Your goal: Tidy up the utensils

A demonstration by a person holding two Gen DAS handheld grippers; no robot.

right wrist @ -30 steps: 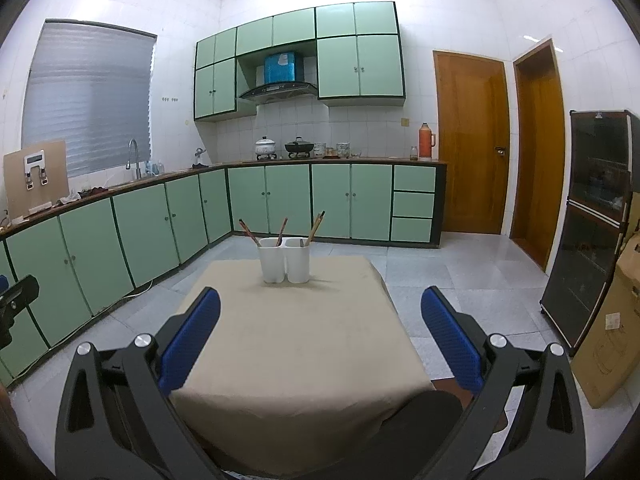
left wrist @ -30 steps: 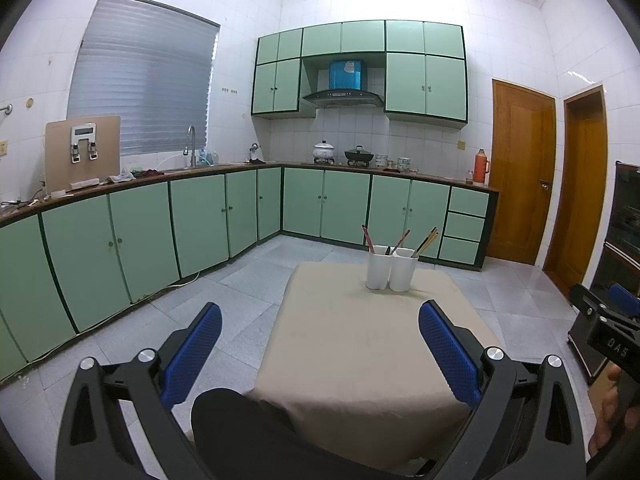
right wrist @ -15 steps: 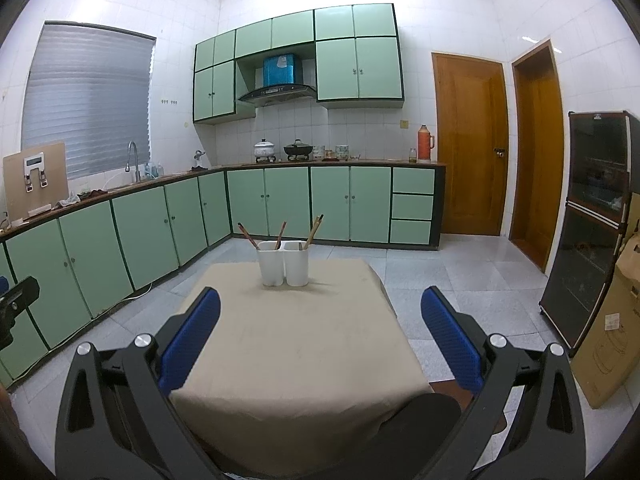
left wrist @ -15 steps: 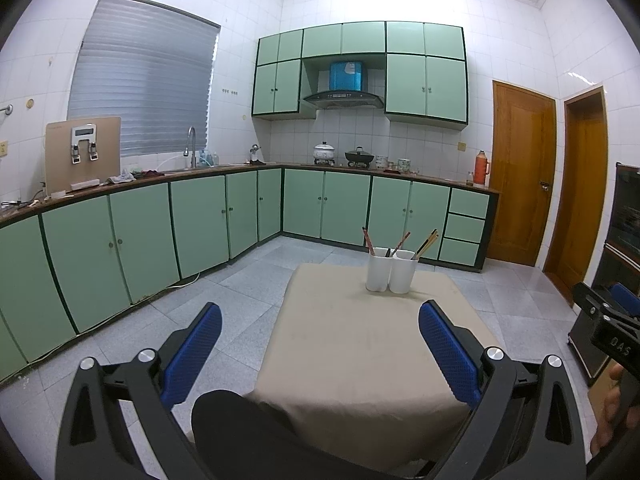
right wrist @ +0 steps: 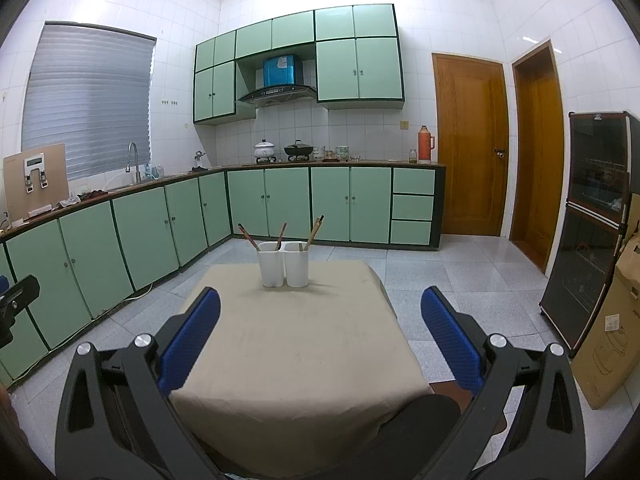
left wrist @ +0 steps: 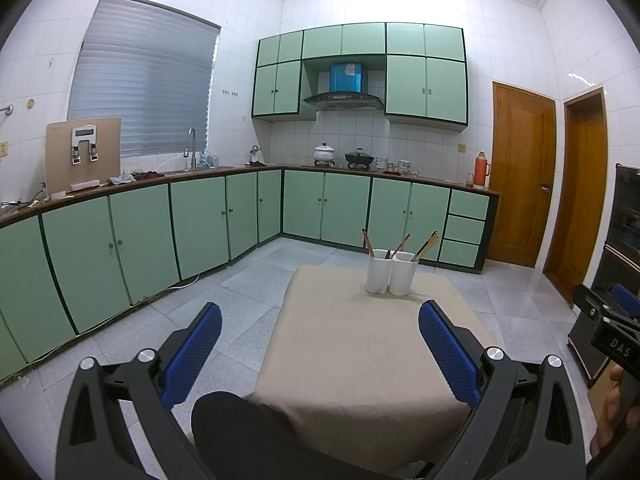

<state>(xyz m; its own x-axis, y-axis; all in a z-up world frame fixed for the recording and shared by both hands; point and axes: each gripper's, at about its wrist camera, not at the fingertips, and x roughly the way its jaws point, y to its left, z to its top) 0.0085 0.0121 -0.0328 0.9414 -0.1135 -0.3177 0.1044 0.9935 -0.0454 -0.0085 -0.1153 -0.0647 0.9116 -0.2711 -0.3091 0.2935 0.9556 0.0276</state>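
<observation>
Flanking nothing, both jaws spread wide before utensil holders (right wrist: 284,263) on clothed table (right wrist: 296,360).

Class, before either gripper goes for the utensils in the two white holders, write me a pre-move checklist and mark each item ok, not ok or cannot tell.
1. Left gripper open and empty: ok.
2. Right gripper open and empty: ok.
3. Two white holders upright, side by side on the table: ok.
4. Utensils stick out above the rims, graspable: ok.
5. Cloth between grippers and holders bare: ok.
6. What kind each utensil is: cannot tell.
</observation>
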